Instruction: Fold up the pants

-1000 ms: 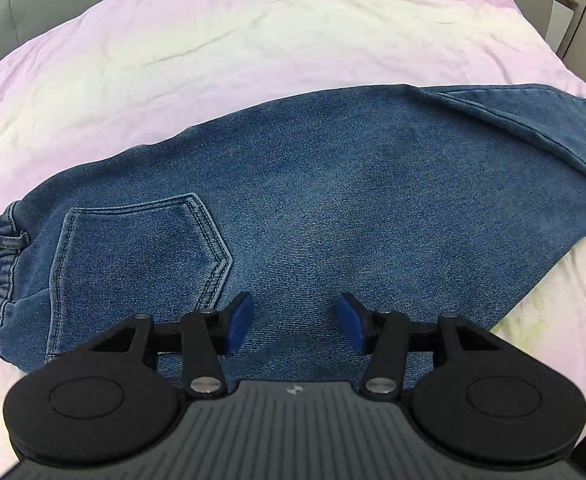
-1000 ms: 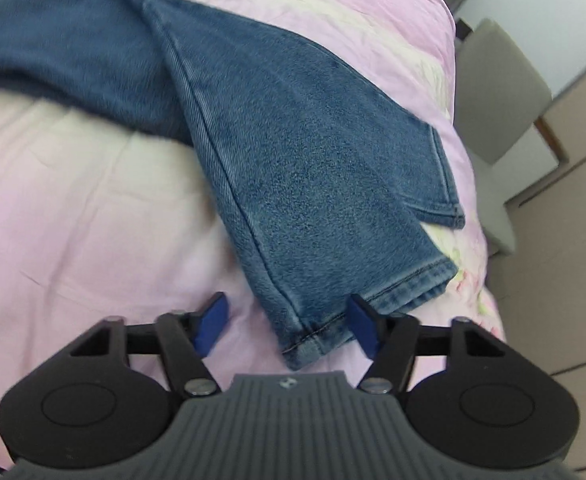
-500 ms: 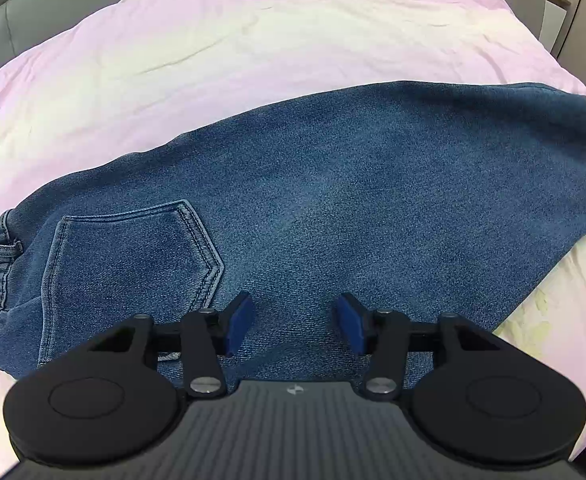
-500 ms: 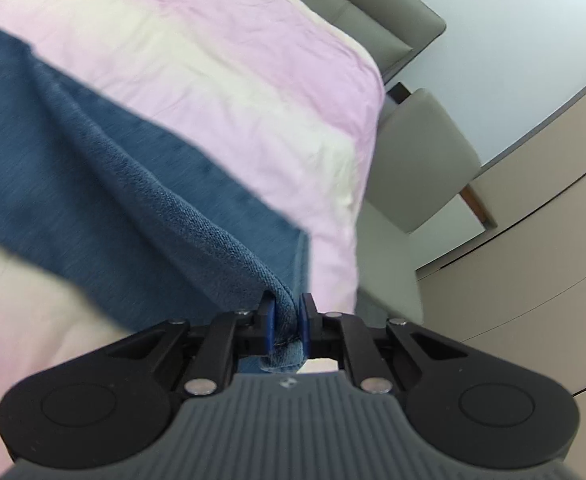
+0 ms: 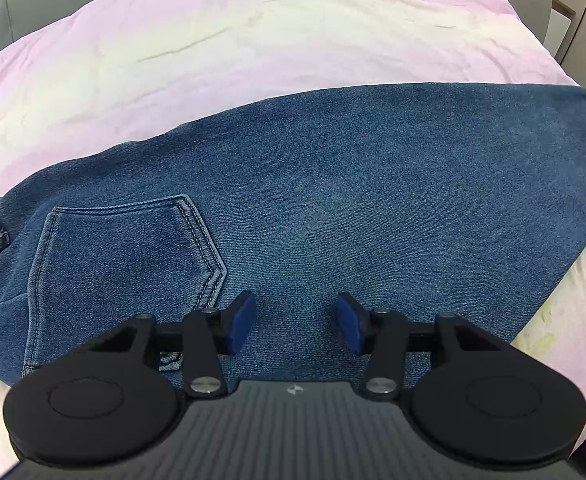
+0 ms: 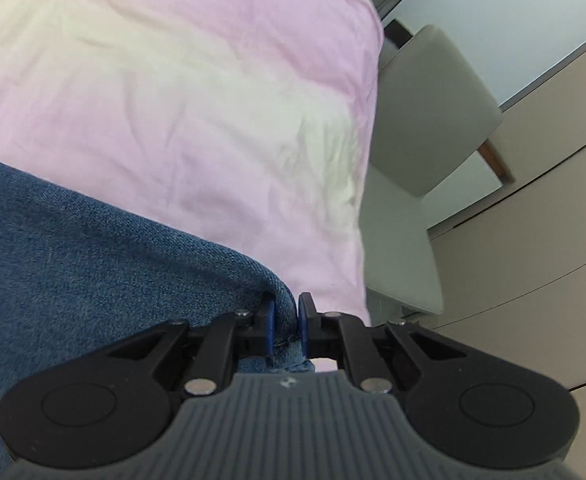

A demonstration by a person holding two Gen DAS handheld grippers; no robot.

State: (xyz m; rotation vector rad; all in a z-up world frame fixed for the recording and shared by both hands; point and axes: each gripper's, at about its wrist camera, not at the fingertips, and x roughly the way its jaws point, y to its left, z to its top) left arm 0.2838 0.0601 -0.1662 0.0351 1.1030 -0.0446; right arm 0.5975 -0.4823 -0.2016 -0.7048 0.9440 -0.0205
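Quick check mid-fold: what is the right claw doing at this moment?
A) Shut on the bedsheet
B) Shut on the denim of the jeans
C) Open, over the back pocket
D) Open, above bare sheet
B: the right claw has its blue pads pinched together on a fold of the jeans, with denim bunched between them.

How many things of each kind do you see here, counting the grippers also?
Jeans: 1
Pink bedsheet: 1
Grey chair: 1
Grippers: 2, left gripper and right gripper
Total: 5
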